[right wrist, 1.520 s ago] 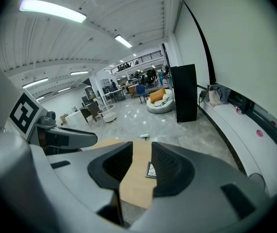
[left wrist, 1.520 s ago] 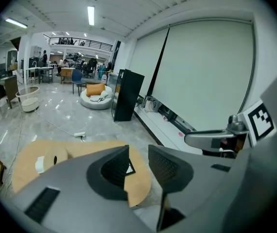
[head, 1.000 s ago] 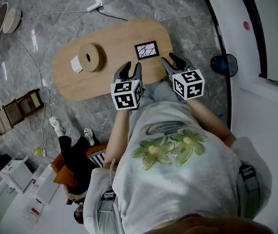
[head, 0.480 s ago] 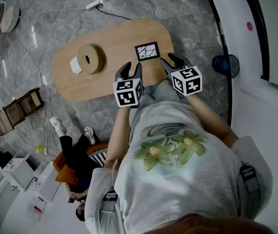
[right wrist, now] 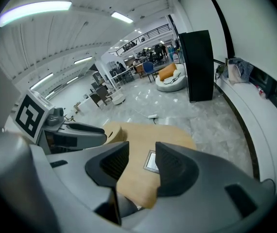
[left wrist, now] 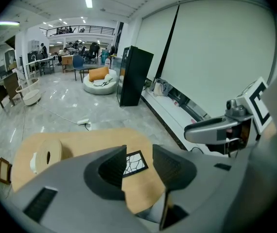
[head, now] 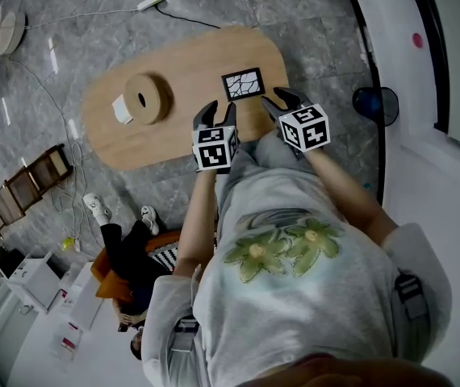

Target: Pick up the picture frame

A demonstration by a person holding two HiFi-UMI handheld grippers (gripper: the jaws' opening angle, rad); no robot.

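A small black picture frame (head: 244, 84) with a white cracked-line print lies flat near the right end of an oval wooden table (head: 173, 63). It also shows between the jaws in the left gripper view (left wrist: 135, 162) and the right gripper view (right wrist: 151, 161). My left gripper (head: 216, 114) hovers over the table's near edge, just short of the frame. To the frame's right, my right gripper (head: 279, 99) hangs close by. Both have just been opening their jaws and stand open with nothing between them.
A thick roll of tape (head: 144, 96) and a small white block (head: 122, 109) sit on the table's left part. A power strip with cable (head: 159, 1) lies on the marble floor beyond. A dark fan (head: 374, 106) stands at the right. A seated person (head: 129, 264) is behind me.
Both grippers have dropped lower and moved toward the table's near edge, closer to the frame. Their jaws have spread wider. The frame has not moved.
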